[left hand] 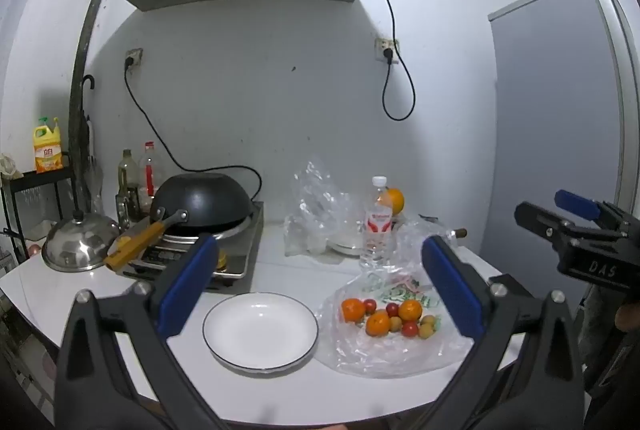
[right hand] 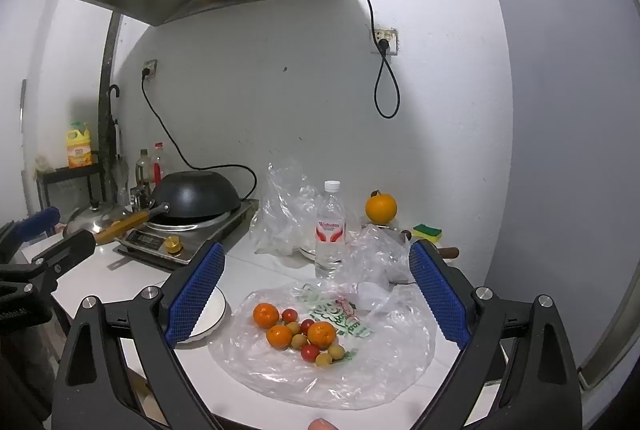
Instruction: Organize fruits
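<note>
Both grippers' fingers [right hand: 192, 294] spread wide, empty — fruits [right hand: 298, 334] lie on plastic bag [right hand: 380, 362] ahead, untouched.

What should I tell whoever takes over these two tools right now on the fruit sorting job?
Left tool: open, empty, hovering over the counter in front of the white plate.
Right tool: open, empty, hovering above the fruit pile.
Fruits: three small oranges, red cherry tomatoes and small yellowish fruits lie together on the flat plastic bag, right of the plate. One big orange sits at the back, behind the water bottle.
Done: nothing; the plate holds no fruit.
Left: all of the sorting.
</note>
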### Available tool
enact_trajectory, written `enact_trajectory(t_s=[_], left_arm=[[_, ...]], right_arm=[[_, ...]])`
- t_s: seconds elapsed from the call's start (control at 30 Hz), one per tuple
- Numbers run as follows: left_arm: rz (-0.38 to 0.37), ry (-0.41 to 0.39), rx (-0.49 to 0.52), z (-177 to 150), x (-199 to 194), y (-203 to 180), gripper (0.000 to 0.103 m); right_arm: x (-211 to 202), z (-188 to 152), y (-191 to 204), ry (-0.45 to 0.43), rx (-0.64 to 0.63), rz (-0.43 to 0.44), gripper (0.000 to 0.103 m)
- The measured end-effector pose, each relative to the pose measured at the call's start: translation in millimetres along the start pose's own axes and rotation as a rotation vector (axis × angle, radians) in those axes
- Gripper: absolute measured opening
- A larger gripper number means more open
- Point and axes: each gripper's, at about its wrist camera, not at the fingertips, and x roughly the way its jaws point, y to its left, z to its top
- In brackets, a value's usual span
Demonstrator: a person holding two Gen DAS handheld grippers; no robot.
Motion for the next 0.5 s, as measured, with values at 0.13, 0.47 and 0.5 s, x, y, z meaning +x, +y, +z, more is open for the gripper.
enact_trajectory(t_s=[0.13, 0.47, 0.5], left_arm=[[-0.004, 0.003, -0.002, 0.8, -0.2, 0.7, 0.102], [-0.005, 0.009, -0.003, -3.6, 0.0, 0.1, 0.102], [-0.005, 0.008, -0.003, -3.9, -0.2, 0.5, 0.102]], right_arm=[[2.1, 0.2, -0.6, -0.002, -0.001, -0.005, 0.095], [2.4, -2.4, 1.0, -0.002, -0.006, -0.004, 0.095], [1.9, -2.8, 0.9, -0.003, -0.006, -0.004, 0.095]])
